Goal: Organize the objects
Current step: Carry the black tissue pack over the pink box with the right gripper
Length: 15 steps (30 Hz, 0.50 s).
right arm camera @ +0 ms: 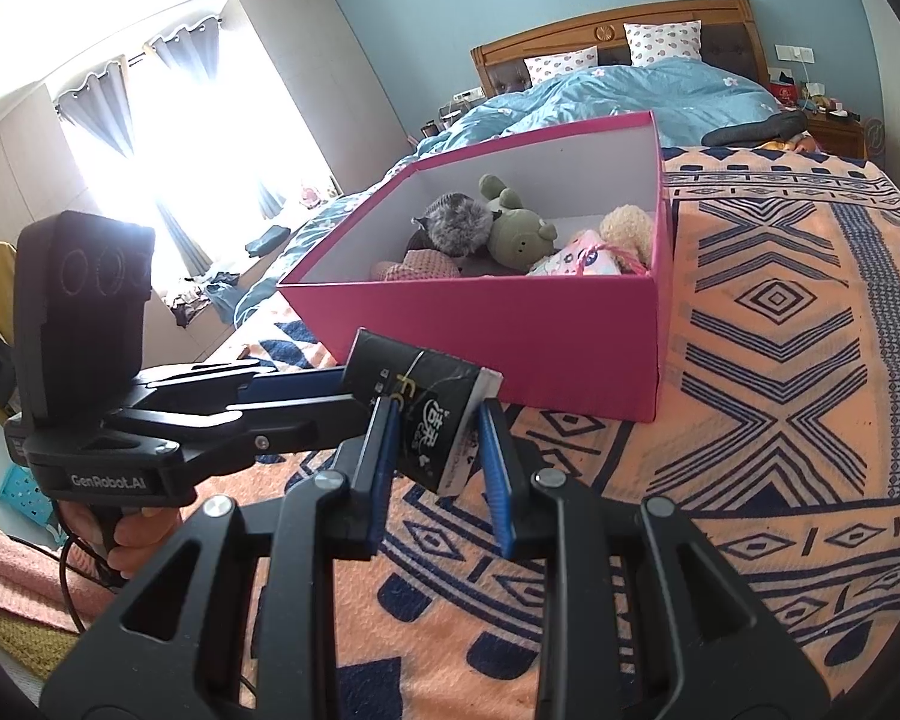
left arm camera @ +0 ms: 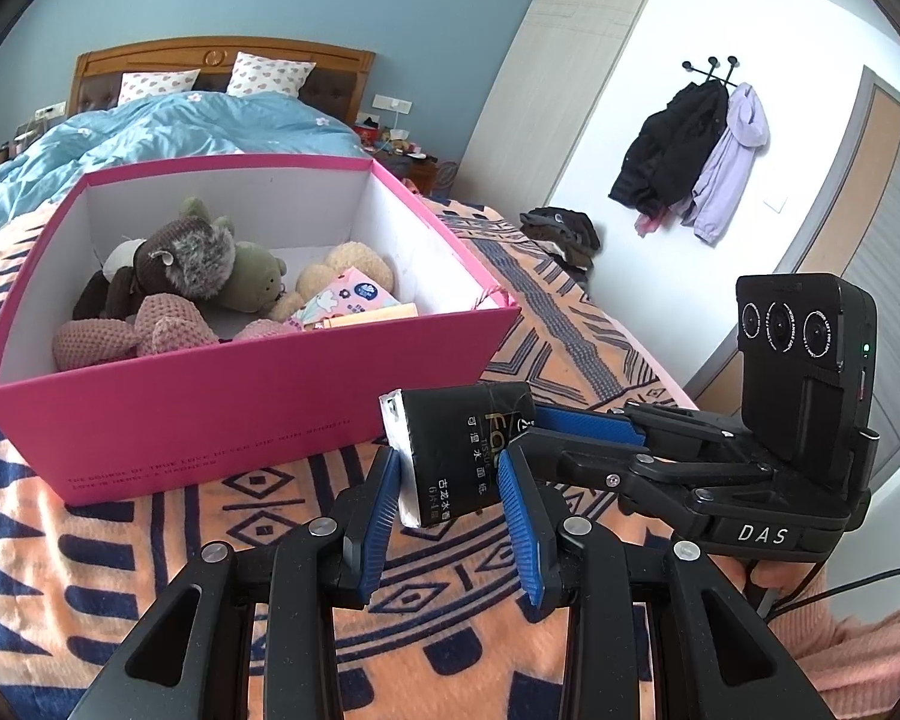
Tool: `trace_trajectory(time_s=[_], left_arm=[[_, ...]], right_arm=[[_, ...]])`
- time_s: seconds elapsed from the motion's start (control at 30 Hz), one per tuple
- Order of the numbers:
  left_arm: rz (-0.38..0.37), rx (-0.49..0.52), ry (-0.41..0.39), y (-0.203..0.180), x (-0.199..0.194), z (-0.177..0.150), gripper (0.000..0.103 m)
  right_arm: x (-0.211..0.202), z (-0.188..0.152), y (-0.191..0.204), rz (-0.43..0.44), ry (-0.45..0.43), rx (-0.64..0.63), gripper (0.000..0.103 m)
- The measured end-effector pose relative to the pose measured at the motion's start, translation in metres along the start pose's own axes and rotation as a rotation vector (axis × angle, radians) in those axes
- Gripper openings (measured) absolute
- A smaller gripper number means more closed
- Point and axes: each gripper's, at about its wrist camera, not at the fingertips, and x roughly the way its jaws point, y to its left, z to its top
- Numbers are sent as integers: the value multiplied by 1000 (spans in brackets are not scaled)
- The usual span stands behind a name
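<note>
bedroom, patterned blanket [right arm camera: 780, 300]: both the left hand-held gripper [left arm camera: 450, 483] and the right hand-held gripper [right arm camera: 438, 438] pinch one black tissue pack [left arm camera: 468, 450] just before the pink box [left arm camera: 240, 414], where plush toys [left arm camera: 198, 264] already lie; this pack remains to go in.

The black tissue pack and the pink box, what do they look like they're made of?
Black tissue pack: thin glossy plastic film, judging by its sheen, wrinkles and white sealed end; presumably paper tissues inside.
Pink open-top box: looks like stiff cardboard, matte pink outside and plain white inside, with straight thin walls and crisp corners.
</note>
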Motion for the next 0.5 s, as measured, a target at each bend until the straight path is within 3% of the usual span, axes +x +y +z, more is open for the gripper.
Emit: trace_trajectory(time_s=[0.5], left_arm=[[-6, 2, -10, 1, 0, 8, 33]], right_arm=[[-5, 9, 1, -3, -20, -18, 30]])
